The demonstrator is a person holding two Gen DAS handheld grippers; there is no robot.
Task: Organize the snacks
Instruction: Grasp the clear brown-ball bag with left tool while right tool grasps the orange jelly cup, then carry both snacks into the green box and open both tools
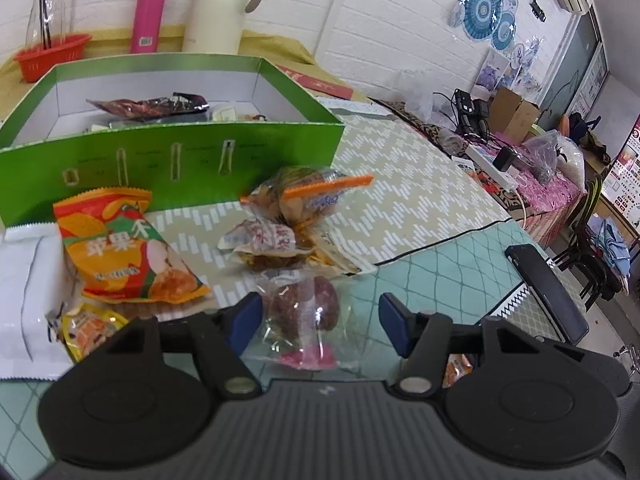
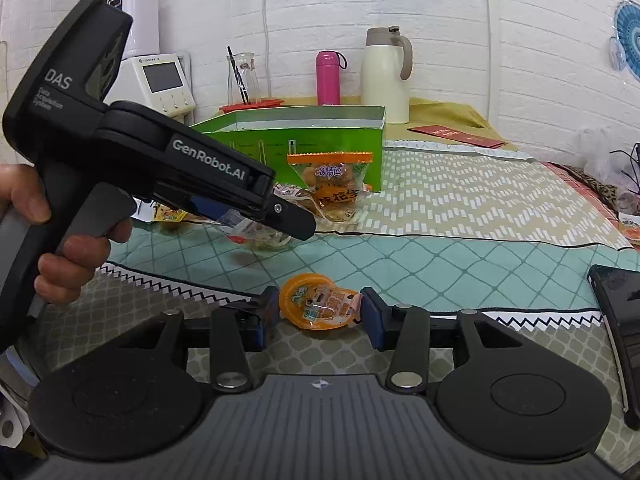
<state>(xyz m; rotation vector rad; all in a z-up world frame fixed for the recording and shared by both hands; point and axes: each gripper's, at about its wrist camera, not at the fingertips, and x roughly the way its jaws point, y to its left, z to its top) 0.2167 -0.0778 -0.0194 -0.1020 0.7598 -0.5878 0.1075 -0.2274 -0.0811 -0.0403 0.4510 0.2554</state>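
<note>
Right gripper [image 2: 318, 316]: jaws set around the orange jelly cup [image 2: 316, 307]; the right pad looks to touch its rim, the left pad sits just beside it, whether it presses I cannot tell
Jelly cup: lies on the patterned cloth at 6 o'clock in the right wrist view
Left gripper [image 1: 320, 326]: jaws spread wide, the clear packet of brown sweets [image 1: 304, 320] between them, against the left pad and apart from the right one
Left gripper from the right view [image 2: 256, 220]: at 9 o'clock, reaching over the clear packet [image 2: 256, 234]
Phone [image 1: 546, 292]: dark, flat on the cloth at 3 o'clock of the left gripper
Orange chip bag [image 1: 128, 248]: at 10 o'clock, lying on a white bag [image 1: 28, 300]
Snack heap [image 1: 292, 220]: at 12 o'clock, several wrapped packets between the gripper and the box
Green box [image 1: 172, 160]: open, behind the heap; a dark packet [image 1: 148, 106] rests inside
Far edge: pink bottle [image 1: 149, 12], cream jug [image 1: 224, 8], red basket [image 1: 52, 56] by the white brick wall
</note>
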